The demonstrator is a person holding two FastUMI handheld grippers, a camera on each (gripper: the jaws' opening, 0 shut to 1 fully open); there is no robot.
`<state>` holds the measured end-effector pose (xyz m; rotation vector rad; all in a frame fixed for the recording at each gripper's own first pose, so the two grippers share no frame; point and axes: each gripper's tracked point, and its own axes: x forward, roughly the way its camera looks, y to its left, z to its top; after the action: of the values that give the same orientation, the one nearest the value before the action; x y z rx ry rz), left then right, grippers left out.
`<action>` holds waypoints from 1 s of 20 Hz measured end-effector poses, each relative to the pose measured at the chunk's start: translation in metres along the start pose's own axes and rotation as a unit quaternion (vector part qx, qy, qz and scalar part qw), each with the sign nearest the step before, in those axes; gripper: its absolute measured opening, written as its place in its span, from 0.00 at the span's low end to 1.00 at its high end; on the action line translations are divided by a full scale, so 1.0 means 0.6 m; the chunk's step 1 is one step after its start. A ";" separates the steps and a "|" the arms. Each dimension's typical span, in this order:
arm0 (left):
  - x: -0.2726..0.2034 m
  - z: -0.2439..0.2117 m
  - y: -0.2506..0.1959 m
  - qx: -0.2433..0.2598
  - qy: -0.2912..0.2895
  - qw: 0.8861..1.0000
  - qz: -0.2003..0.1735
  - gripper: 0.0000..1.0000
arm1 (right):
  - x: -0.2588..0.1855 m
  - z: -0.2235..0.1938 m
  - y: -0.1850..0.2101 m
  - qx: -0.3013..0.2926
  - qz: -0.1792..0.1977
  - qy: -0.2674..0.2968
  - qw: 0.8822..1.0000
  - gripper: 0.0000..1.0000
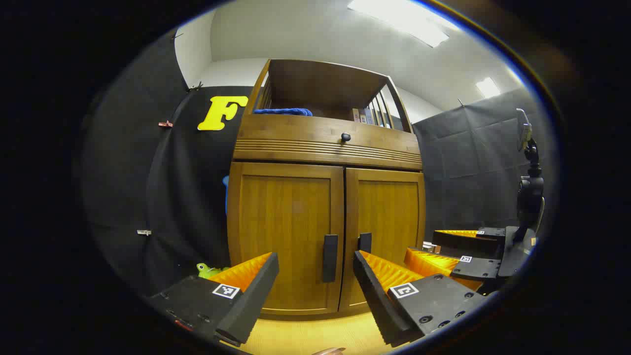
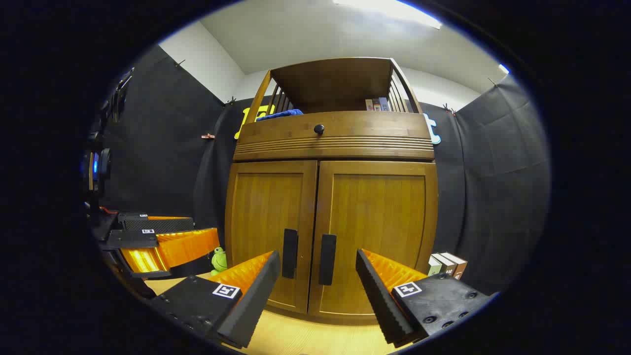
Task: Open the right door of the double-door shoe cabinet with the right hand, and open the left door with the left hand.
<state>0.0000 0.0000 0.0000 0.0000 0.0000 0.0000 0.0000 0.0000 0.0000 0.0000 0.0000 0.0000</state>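
Left gripper view has my left gripper (image 1: 315,268) spread wide, right gripper (image 2: 315,268) too, over pale wood floor (image 2: 305,337), shoe cabinet (image 2: 333,197) doors closed.

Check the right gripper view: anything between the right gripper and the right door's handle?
Nothing. In the right gripper view, the right gripper is open, and only bare wooden floor lies before the right door's handle.
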 end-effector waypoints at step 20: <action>-0.008 0.006 0.007 0.008 -0.009 1.000 0.002 0.95 | 0.007 0.000 0.001 -0.009 -0.008 0.003 1.000 0.97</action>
<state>-0.0051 0.0044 0.0033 0.0151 -0.0183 0.0042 0.0042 0.0008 0.0000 -0.0180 0.0061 -0.0153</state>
